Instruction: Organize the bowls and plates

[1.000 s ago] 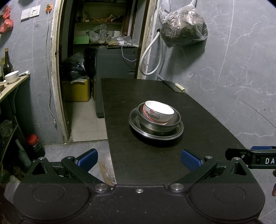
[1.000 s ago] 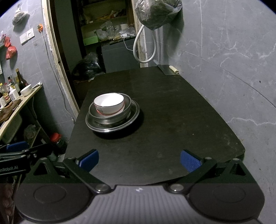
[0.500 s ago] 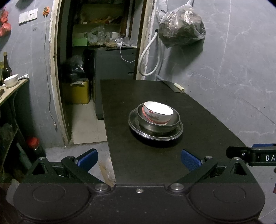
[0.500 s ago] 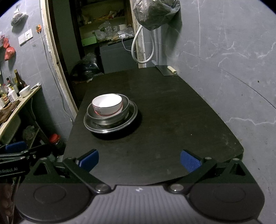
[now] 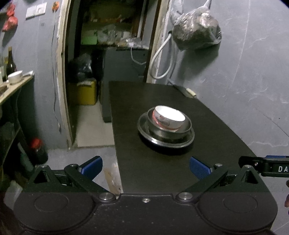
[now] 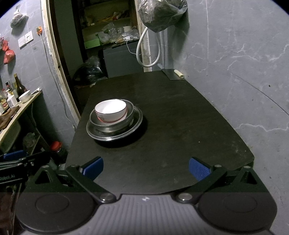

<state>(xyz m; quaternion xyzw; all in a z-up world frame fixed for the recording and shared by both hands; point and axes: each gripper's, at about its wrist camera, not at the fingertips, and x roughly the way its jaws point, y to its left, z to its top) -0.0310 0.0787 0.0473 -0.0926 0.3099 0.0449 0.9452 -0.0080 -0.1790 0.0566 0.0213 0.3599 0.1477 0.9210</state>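
A white bowl with red print (image 5: pixel 169 119) (image 6: pixel 110 112) sits tilted inside a steel bowl (image 5: pixel 187 129) (image 6: pixel 129 118), which rests on a steel plate (image 5: pixel 144 133) (image 6: pixel 139 123) on the black table (image 5: pixel 162 171) (image 6: pixel 180 126). My left gripper (image 5: pixel 145 167) is open and empty, held back over the table's near left edge. My right gripper (image 6: pixel 146 167) is open and empty over the table's near edge, apart from the stack. Each gripper's side shows at the edge of the other's view.
A grey wall runs along the table's right side with a hanging bag (image 6: pixel 160 12) and a white hose (image 6: pixel 146 50). A cleaver (image 6: pixel 174 74) lies at the far right corner. An open doorway and a side shelf with a bowl (image 6: pixel 24 95) and bottles are on the left.
Both grippers have drawn back slightly from the stack and the left view has shifted. The stacked bowls and plate have not moved.
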